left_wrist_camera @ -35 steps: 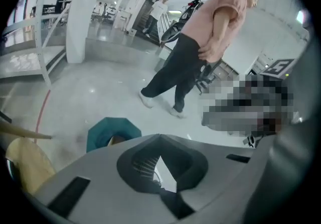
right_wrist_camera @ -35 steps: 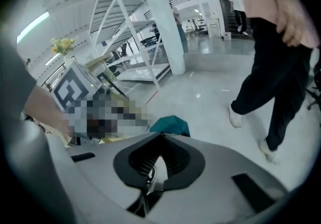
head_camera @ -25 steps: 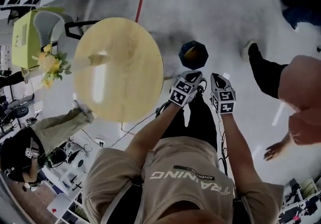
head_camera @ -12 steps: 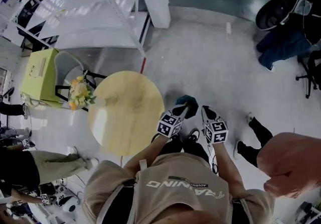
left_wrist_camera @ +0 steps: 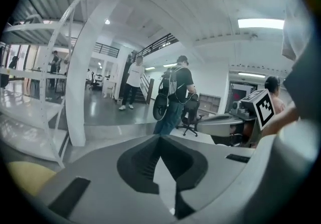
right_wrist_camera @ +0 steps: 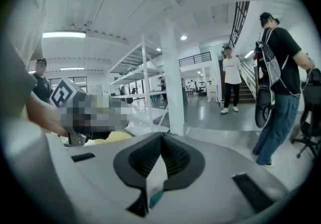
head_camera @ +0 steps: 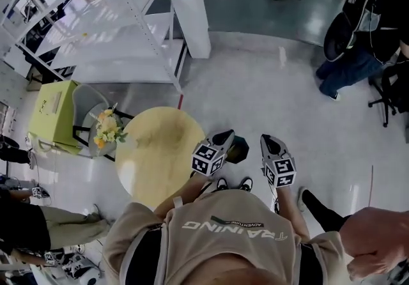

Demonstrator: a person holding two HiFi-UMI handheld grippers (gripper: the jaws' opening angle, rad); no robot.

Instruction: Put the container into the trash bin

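Glossy grey floor surrounds a round table; the dark trash bin stands just beside it. Left gripper and right gripper hover near the table's edge, jaws together, empty. No container shows — perhaps it's inside the bin. It is likely light; pinch its rim.

Trash bin: sitting partly behind the left claw, its opening not showing.
Desk: disappearing at its near edge under the wearer's arm.
Left claw, in the right gripper view: lying mostly under a mosaic patch, only its marker cube showing.
Bystander: being cut off at the lower right corner.
Flowers: appearing too small to tell their kind.
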